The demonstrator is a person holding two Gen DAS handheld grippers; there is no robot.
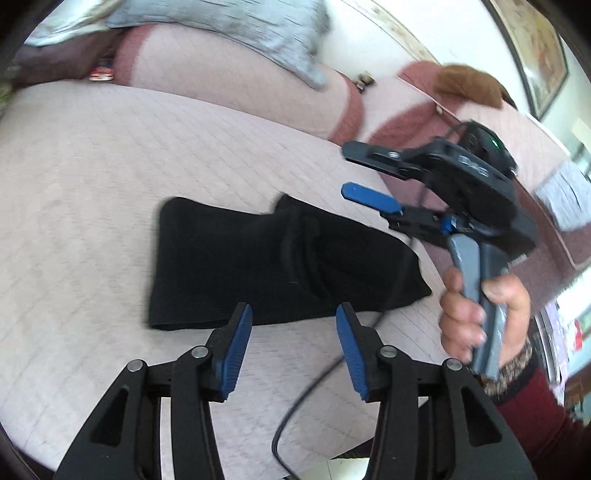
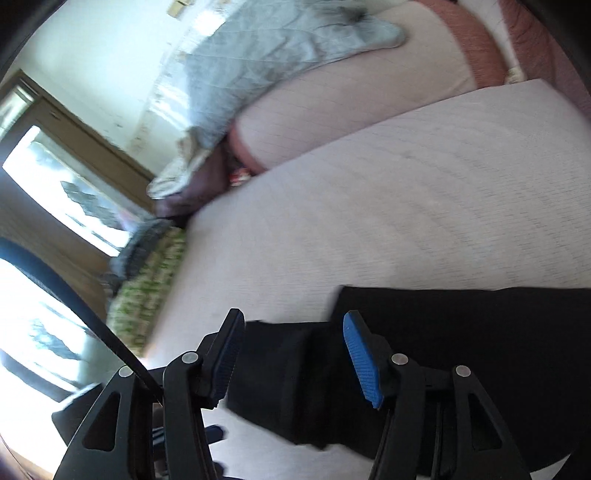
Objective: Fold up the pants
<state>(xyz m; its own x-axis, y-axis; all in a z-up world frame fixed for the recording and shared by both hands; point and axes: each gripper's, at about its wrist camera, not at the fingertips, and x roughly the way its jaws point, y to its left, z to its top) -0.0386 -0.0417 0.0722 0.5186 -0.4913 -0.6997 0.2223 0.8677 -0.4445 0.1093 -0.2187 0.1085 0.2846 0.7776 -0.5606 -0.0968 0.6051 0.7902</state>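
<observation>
Black pants (image 1: pixel 266 266) lie folded in a compact bundle on the pale pink quilted bed. My left gripper (image 1: pixel 293 321) is open and empty, its blue pads just short of the bundle's near edge. My right gripper (image 1: pixel 347 173) shows in the left wrist view, held in a hand above and to the right of the pants, jaws open and empty. In the right wrist view the right gripper (image 2: pixel 293 332) hovers open over the pants (image 2: pixel 461 343).
The bed cover (image 1: pixel 92 206) spreads wide to the left. Pink pillows (image 1: pixel 229 81) and a grey-blue pillow (image 1: pixel 243 26) lie at the head. A black cable (image 1: pixel 306 398) trails at the bed's near edge. Windows (image 2: pixel 55 192) and green patterned fabric (image 2: pixel 147 288) are at the left.
</observation>
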